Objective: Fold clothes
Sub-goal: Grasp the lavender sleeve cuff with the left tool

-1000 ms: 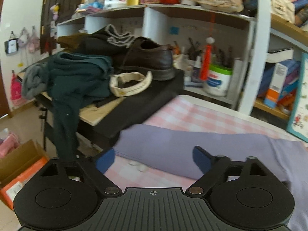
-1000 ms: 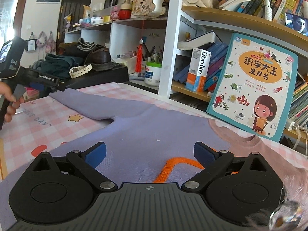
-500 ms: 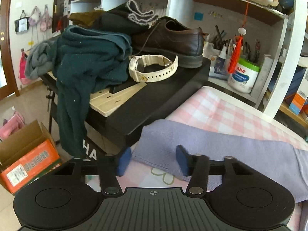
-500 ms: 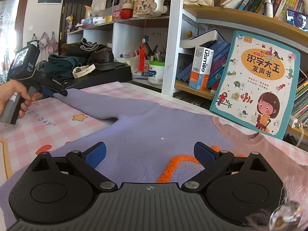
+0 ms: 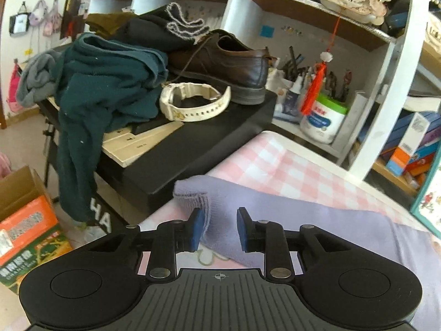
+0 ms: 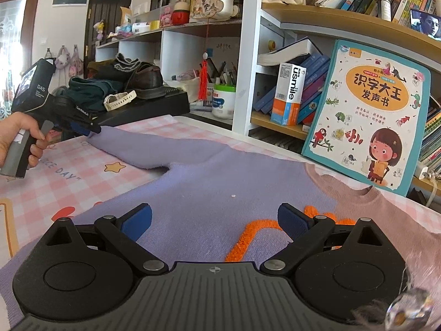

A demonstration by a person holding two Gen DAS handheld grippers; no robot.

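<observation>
Starting at the far left of the right wrist view: gripping the grey handle of the left claw (image 6: 92,131) with a bare hand (image 6: 16,138), just above the near part of the pink-and-white checked surface (image 6: 69,171). Clamping the cuff end of the long lilac knitted sleeve (image 5: 303,220) between the blue pads (image 5: 197,229), having just been closing on it. Bunching the ribbed cuff into a small ridge against the left pad, with more of the fabric filling the gap up to the right pad.

Showing behind the cuff, in the left wrist view, a flat black case (image 5: 193,143) beside the surface, and carrying on it, in order toward the right, a crumpled dark green garment (image 5: 104,88) hanging over the edge, a white plastic wristwatch (image 5: 193,102) and a brown leather lace-up shoe (image 5: 220,60). Touching the green garment with the watch strap, and sitting just in front of the shoe.

Running rightward from the cuff along the surface and joining the lilac knitted sweater (image 6: 209,193), spreading flat there.

Hovering low over the body of the sweater with the right claw (image 6: 215,218), standing with its blue pads wide apart and gripping nothing. Showing an orange fluffy outline motif (image 6: 256,229) close by the right pad. Changing to pale pink knit (image 6: 358,201) further right, near the neck. Leaning behind that, against the bookshelf, a teal-edged children's picture book (image 6: 366,115) with a cartoon girl.
</observation>
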